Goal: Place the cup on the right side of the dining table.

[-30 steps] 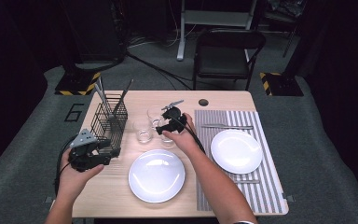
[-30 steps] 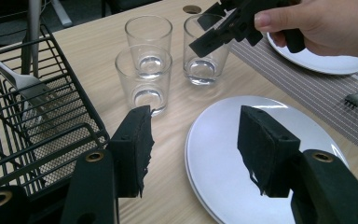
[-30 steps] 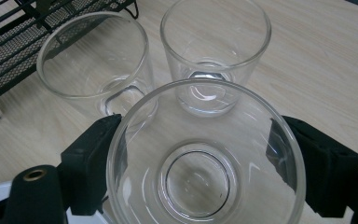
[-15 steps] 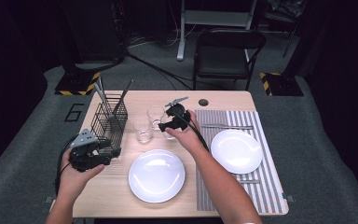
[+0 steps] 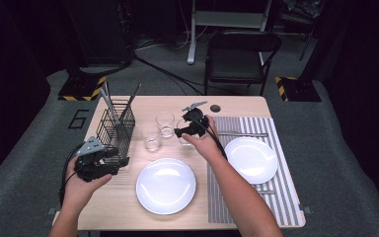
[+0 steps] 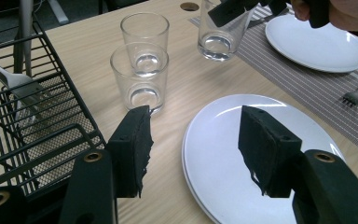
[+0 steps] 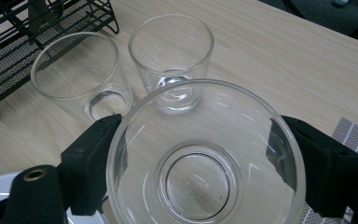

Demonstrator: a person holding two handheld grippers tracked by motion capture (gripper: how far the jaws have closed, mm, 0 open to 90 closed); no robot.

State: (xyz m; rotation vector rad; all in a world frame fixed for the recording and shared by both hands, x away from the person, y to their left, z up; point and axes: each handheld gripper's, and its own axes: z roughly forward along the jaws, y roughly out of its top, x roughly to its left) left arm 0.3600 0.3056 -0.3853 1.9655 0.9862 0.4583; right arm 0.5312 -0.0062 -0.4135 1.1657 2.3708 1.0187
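My right gripper is shut on a clear glass, one black jaw on each side of its rim. The glass stands on the wood right at the striped placemat's left edge. In the high view the right gripper sits at the table's middle back. Two more empty glasses stand just left of it, upright and apart. My left gripper is open with nothing between its jaws. It hovers near the front left, between a wire basket and a white plate.
The wire basket holds a fork and other upright cutlery. A second white plate lies on the placemat with cutlery above and below it. A black chair stands behind the table. Bare wood shows along the front left edge.
My right gripper has shifted slightly to the right and back with the glass. My left gripper has stayed where it was.
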